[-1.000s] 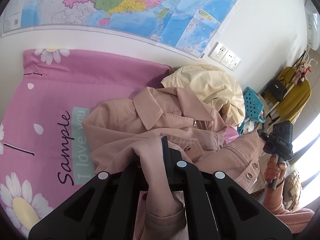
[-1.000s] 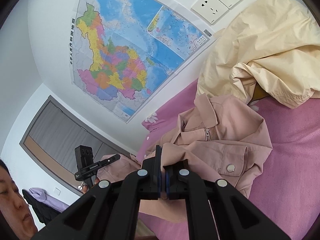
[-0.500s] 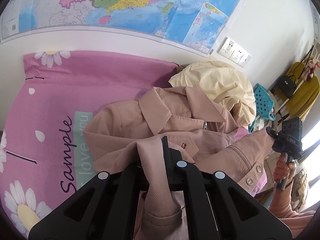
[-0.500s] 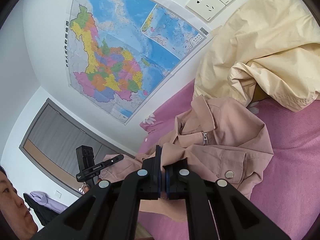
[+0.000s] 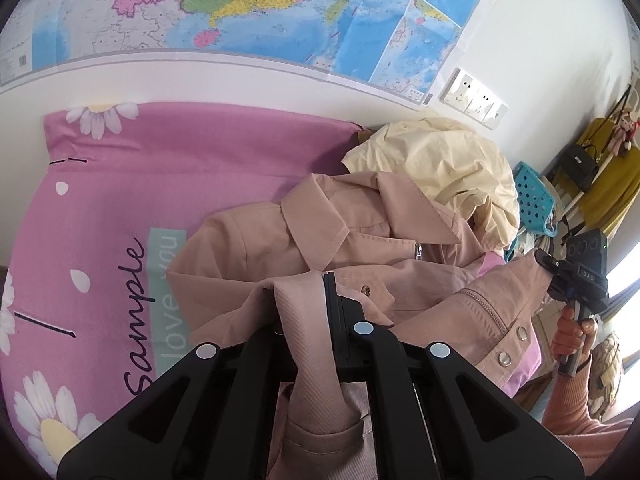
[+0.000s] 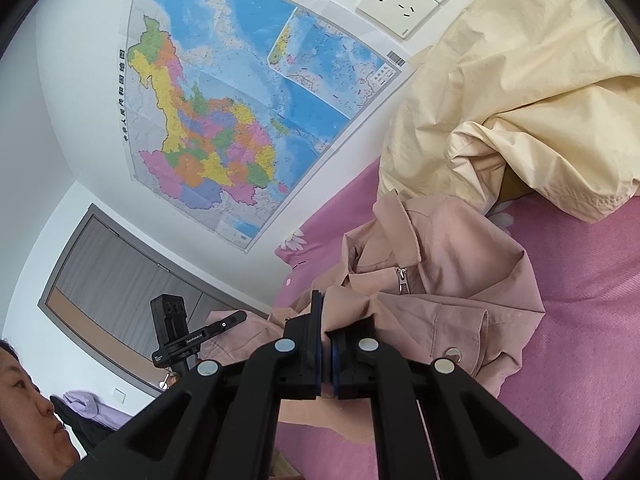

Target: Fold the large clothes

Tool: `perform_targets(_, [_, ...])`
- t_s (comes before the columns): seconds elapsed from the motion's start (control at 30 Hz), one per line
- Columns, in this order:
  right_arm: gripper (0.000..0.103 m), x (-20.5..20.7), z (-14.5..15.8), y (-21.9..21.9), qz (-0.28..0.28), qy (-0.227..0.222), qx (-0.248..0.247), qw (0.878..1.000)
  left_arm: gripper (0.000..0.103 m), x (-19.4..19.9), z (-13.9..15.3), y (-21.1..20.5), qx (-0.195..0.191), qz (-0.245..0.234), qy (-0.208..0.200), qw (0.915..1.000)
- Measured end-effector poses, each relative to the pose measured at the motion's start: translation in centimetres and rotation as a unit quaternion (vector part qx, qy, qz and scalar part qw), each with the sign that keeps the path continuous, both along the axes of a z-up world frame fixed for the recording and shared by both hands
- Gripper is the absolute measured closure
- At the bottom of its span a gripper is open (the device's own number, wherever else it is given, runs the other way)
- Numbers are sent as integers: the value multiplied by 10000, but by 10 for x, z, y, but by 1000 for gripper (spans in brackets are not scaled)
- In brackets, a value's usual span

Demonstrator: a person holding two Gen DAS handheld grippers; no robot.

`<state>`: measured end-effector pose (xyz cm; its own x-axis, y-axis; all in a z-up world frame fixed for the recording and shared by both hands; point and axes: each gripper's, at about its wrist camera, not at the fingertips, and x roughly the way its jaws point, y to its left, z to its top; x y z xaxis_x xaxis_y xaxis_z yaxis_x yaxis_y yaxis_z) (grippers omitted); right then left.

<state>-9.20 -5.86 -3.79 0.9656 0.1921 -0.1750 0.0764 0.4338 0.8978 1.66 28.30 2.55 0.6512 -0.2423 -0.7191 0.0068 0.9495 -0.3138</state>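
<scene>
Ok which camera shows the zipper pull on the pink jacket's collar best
The right wrist view. The zipper pull hangs in plain sight below the open collar of the pink jacket, close to the lens. The left wrist view shows the zipper pull too, but smaller and partly tucked under the collar flap.

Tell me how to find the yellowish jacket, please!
Start at the big wall map, then drop to the pink daisy bedsheet beneath it. At the sheet's edge, under the white wall sockets, sits the crumpled cream jacket. Unlike the dusty-pink jacket in front, it is pale yellow and no claw holds it.
</scene>
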Motion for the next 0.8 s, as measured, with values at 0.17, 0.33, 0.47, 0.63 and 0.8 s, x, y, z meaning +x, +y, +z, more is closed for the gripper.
perform_targets(0.17, [99, 4, -4, -4, 3, 19, 60, 10000, 101, 7, -3, 5, 8, 33, 71, 10000])
perform_targets(0.33, [99, 9, -10, -10, -15, 87, 147, 9999, 101, 14, -7, 8, 44, 68, 135, 9999])
perform_targets(0.47, [99, 12, -14, -14, -25, 133, 194, 9997, 100, 22, -10, 9, 53, 77, 197, 9998])
perform_targets(0.63, [99, 17, -21, -22, -60, 215, 270, 9994, 100, 34, -19, 16, 17, 149, 339, 9993])
perform_targets(0.8, [98, 24, -31, -31, -74, 315, 403, 9987, 100, 48, -27, 20, 39, 196, 487, 9986])
